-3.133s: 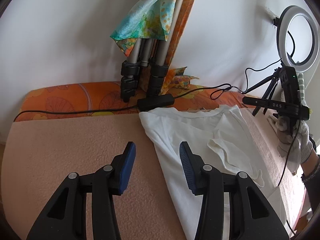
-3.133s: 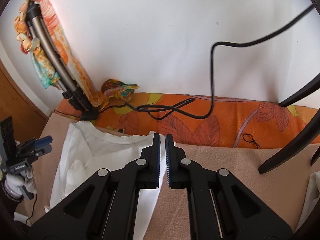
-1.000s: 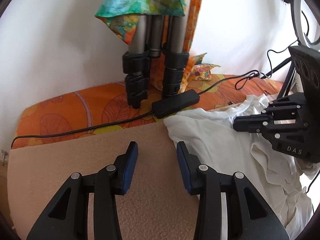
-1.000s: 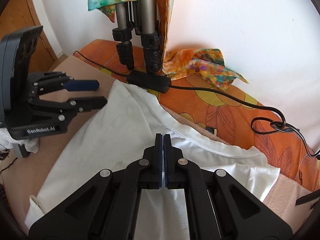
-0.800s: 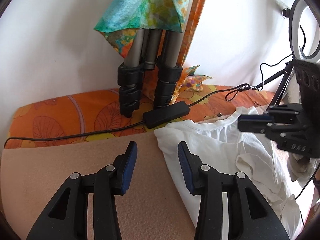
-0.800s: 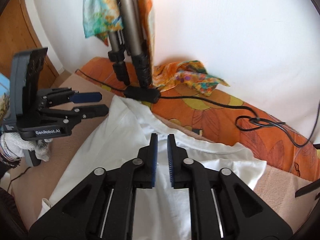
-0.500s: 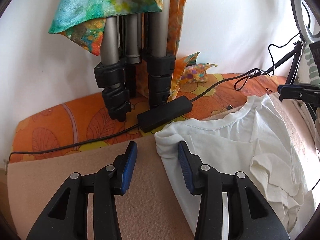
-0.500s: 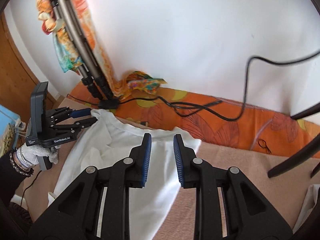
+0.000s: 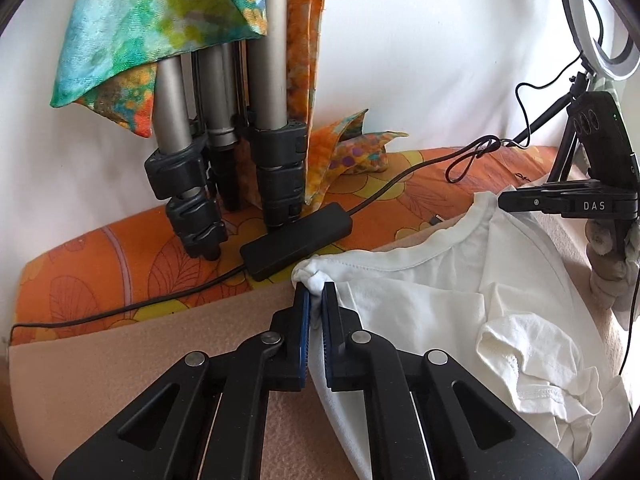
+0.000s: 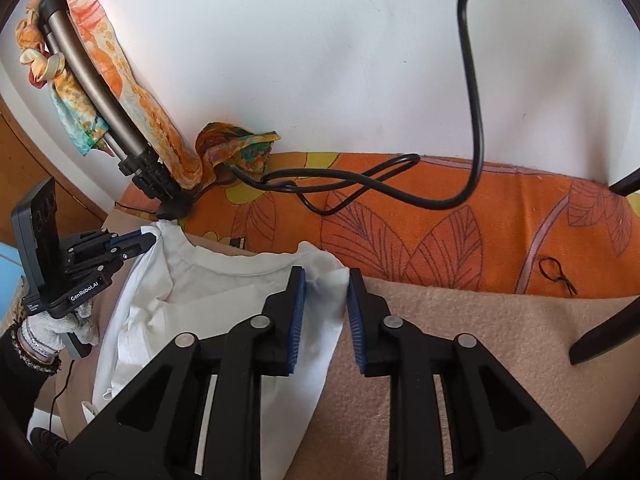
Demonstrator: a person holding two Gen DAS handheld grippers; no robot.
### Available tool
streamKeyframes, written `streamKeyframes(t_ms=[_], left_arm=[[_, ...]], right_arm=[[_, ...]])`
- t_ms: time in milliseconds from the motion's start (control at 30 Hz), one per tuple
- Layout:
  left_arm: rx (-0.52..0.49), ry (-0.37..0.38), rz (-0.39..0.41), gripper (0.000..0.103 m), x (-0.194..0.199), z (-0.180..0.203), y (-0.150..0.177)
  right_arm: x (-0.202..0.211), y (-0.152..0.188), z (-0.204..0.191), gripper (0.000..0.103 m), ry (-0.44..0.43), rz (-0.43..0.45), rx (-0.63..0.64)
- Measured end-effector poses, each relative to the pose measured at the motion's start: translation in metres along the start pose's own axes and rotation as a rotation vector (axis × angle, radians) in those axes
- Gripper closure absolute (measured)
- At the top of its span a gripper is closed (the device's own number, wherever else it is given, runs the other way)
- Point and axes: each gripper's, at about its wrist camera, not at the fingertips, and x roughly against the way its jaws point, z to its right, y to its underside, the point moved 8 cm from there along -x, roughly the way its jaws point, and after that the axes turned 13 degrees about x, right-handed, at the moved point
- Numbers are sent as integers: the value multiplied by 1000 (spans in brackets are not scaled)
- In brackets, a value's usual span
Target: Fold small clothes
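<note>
A white T-shirt (image 9: 440, 280) lies on a beige blanket (image 9: 120, 360), collar toward the wall. My left gripper (image 9: 315, 296) is shut on the shirt's left shoulder corner, which bunches between the blue pads. In the right wrist view the shirt (image 10: 224, 292) lies at centre left. My right gripper (image 10: 325, 280) is open, its pads either side of the shirt's right shoulder corner. The left gripper also shows in the right wrist view (image 10: 150, 240), closed at the other shoulder. The right gripper shows at the right edge of the left wrist view (image 9: 504, 202).
A folded tripod (image 9: 224, 140) draped with colourful scarves leans on the white wall. A black adapter box (image 9: 296, 240) and cables (image 10: 360, 188) lie on the orange floral cloth (image 10: 440, 236). A ring light (image 9: 592, 32) stands at the right.
My left gripper moved forward to the shirt's shoulder corner and closed on it. My right gripper stayed open and dropped over the other shoulder corner.
</note>
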Motion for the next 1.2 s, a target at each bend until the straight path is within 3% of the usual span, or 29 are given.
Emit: streamKeyframes(t_ms=[333, 667, 933, 1200], left_arm=[[37, 46, 70, 100, 39, 4, -10], [-10, 60, 166, 100, 126, 20, 0], [-37, 62, 206, 100, 192, 39, 54], [-48, 70, 199, 100, 227, 55, 140]], right_arm=[[44, -13, -18, 97, 22, 50, 81], [117, -4, -67, 97, 40, 107, 156], [167, 44, -110, 97, 82, 112, 181], [193, 123, -151, 97, 70, 121, 158]])
